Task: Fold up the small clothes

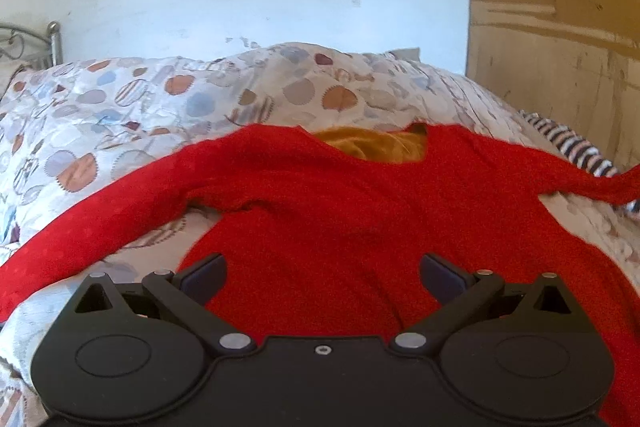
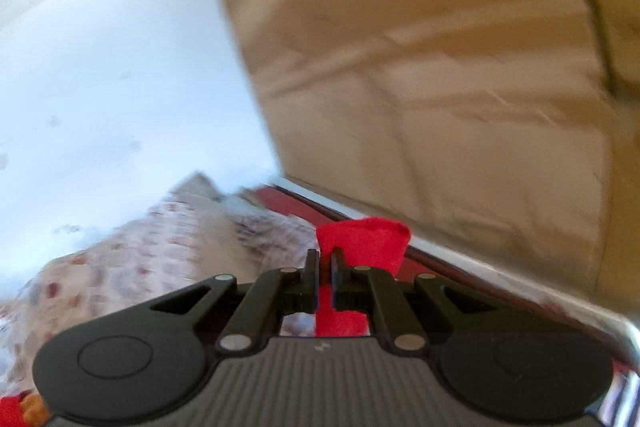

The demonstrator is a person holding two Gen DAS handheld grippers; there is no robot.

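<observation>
Red cloth (image 2: 362, 239) between right tongs (image 2: 325, 261)

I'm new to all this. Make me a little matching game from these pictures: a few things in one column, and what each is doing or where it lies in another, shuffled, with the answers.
Things:
1. left gripper
2. right gripper
3. red top
4. orange cloth
5. striped cloth

States:
A. shows through the red top's neck opening
B. jaws wide apart, nothing between them
C. lies at the bed's right edge, by the red sleeve
D. jaws shut on a bit of red fabric
E. spread out on the patterned bedcover

Pairs: 1-B, 2-D, 3-E, 4-A, 5-C
</observation>
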